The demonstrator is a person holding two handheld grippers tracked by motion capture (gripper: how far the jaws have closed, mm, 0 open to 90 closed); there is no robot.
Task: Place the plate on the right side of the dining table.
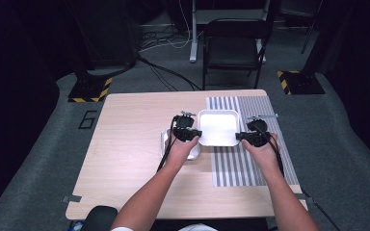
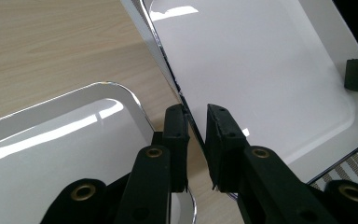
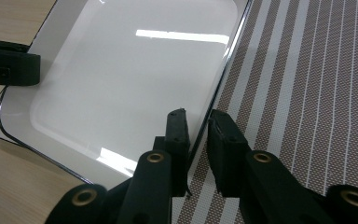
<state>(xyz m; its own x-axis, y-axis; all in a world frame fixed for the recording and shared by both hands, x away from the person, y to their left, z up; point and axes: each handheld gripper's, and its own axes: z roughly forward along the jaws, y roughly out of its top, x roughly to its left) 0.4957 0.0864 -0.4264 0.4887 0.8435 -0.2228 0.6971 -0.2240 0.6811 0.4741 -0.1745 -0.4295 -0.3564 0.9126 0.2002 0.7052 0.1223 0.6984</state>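
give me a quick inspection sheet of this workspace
surface: light wooden table, striped mat on its right part
job's things: white tray gripped at both side rims; second white tray beside it under the left hand
clutter: nothing seen
grippers: left gripper and right gripper, each astride a tray rim
cables: one from each gripper; loose cables on the floor
surroundings: black folding chair, grey carpet, hazard-striped stand bases

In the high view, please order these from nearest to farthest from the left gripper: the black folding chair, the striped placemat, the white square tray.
1. White square tray: beside the left gripper, rim between its jaws.
2. Striped placemat: on the table's right part.
3. Black folding chair: beyond the table.
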